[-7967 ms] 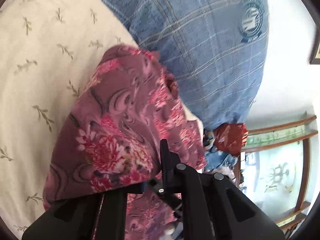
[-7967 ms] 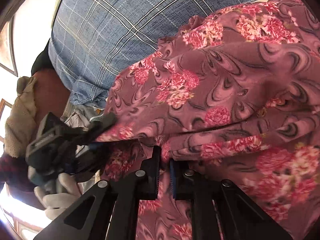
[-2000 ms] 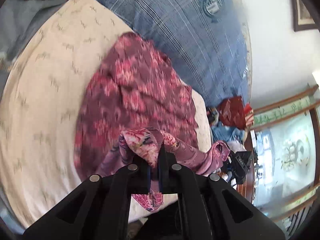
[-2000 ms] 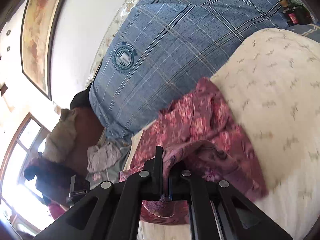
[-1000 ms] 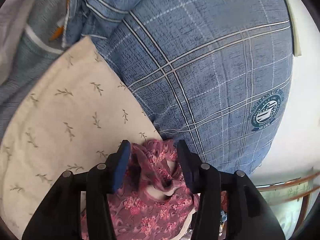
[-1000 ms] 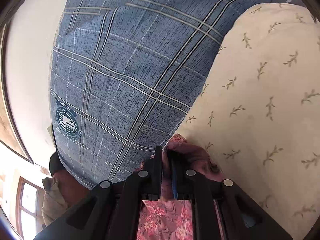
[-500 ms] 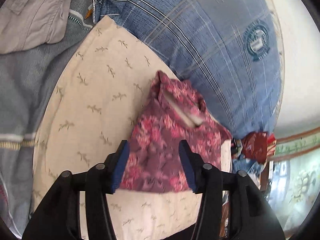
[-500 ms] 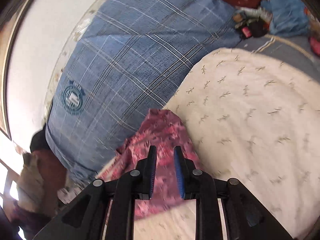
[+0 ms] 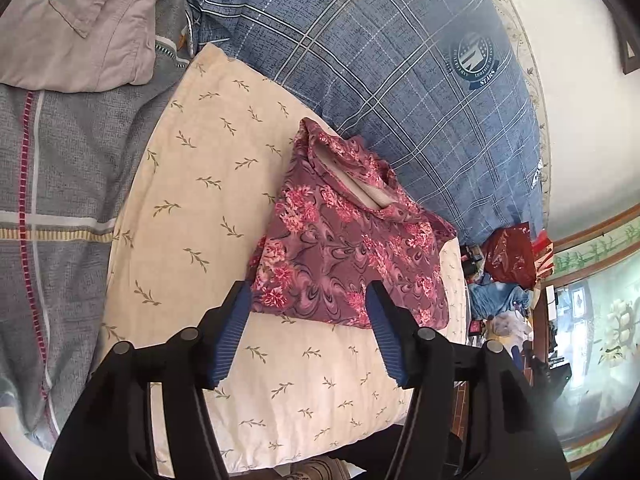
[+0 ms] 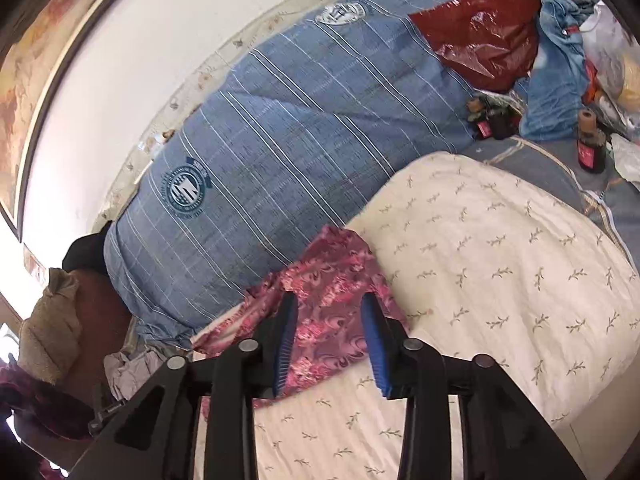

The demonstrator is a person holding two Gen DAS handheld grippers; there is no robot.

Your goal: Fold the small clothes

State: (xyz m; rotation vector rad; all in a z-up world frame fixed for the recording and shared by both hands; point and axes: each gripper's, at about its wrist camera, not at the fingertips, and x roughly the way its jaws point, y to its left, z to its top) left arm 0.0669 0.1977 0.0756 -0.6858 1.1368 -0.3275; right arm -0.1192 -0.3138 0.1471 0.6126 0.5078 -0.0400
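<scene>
Folded floral garment (image 9: pixel 348 248) lying on the cream leaf-print cushion (image 9: pixel 192 208), its far edge against the blue plaid pillow (image 9: pixel 380 64); the pale inner face of the waistband shows at the top of the bundle. Left gripper (image 9: pixel 308 332) and right gripper (image 10: pixel 330 344) both hover short of the cloth, jaws parted and empty: a second ago each had fabric between its fingers at the pillow's edge, the right clamped on it, the left with jaws already parted around it, and the jaws have just been opening, so that no fabric now lies between the pads in either view. Both cameras now take in the whole bundle rather than a close patch of it, which indicates that the hands have drawn back from the cloth. The garment keeps a compact, roughly rectangular outline with one loose flap trailing toward the pillow on the right-wrist view. This reads as the end of a fold on this piece: the cloth is released and left to rest. Judged from the outline, either a final tidy of the trailing flap or a reach for another item, such as the grey clothing (image 9: pixel 84 20) heaped beyond the cushion, would follow.
</scene>
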